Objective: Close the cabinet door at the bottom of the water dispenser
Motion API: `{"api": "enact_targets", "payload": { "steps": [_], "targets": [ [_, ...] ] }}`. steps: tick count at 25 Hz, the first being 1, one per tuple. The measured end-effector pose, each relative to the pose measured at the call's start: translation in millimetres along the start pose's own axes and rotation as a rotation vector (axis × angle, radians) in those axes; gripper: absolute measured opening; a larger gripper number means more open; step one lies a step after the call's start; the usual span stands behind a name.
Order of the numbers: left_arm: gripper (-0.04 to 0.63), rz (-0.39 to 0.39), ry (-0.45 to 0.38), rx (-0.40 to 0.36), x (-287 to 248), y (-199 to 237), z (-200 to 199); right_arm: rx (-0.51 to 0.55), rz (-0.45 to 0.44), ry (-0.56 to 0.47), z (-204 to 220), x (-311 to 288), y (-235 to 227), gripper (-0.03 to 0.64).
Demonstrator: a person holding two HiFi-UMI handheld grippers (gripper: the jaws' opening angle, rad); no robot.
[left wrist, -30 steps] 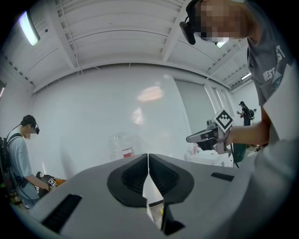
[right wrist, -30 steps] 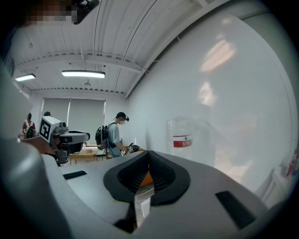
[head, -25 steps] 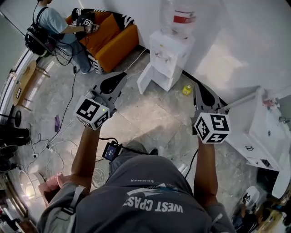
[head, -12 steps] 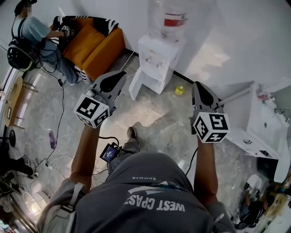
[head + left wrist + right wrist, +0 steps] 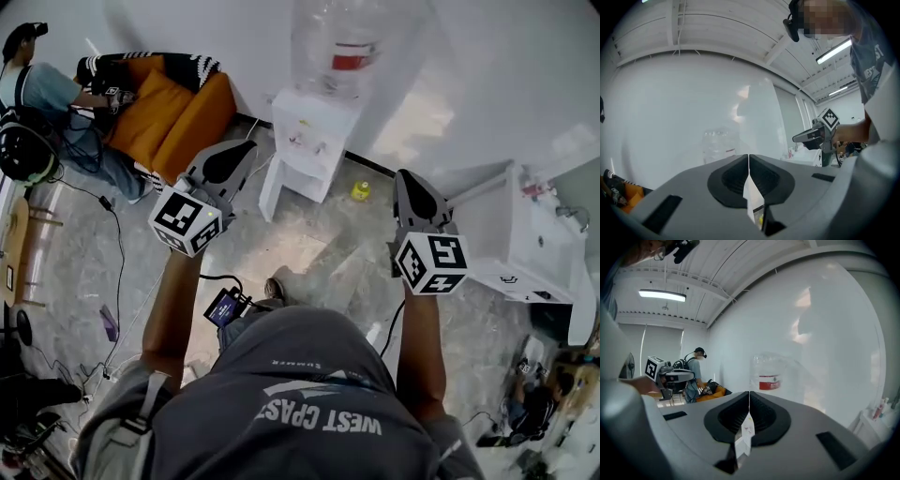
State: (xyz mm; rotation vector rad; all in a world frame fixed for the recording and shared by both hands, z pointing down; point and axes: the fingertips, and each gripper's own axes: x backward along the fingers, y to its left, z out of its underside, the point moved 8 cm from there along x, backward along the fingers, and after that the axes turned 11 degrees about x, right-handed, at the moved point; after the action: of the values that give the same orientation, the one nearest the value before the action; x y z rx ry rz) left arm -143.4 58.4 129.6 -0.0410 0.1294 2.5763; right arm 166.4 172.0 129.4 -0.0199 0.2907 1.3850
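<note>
The white water dispenser [image 5: 317,131] stands against the wall with a clear bottle [image 5: 345,42] on top. Its bottom cabinet door [image 5: 271,190] hangs open to the left. My left gripper [image 5: 242,152] is held in the air short of the door, jaws shut with nothing between them. My right gripper [image 5: 406,180] hovers to the right of the dispenser, also shut and empty. In the left gripper view the closed left gripper [image 5: 749,161] points at the faint bottle [image 5: 719,145]. In the right gripper view the shut right gripper [image 5: 749,399] faces the bottle [image 5: 768,378].
A small yellow object [image 5: 361,190] lies on the floor beside the dispenser. An orange sofa [image 5: 173,112] and a seated person [image 5: 52,94] are at the left. A white unit [image 5: 520,246] stands at the right. Cables [image 5: 117,281] trail over the floor.
The person has stepped toward the dispenser, so it sits closer and more centred ahead. Both grippers stay raised and shut in the same pose.
</note>
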Motion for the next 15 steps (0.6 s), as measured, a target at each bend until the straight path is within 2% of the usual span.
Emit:
{"api": "enact_targets", "payload": {
  "steps": [9, 15],
  "targets": [
    [0.021, 0.029, 0.002, 0.033, -5.3, 58.5, 7.5, -0.003, 0.047, 0.040, -2.0, -41.4, 19.8, 0.029],
    [0.021, 0.028, 0.008, 0.050, -4.6, 81.1, 13.6, -0.026, 0.054, 0.045, -4.1, -58.7, 29.4, 0.029]
  ]
}}
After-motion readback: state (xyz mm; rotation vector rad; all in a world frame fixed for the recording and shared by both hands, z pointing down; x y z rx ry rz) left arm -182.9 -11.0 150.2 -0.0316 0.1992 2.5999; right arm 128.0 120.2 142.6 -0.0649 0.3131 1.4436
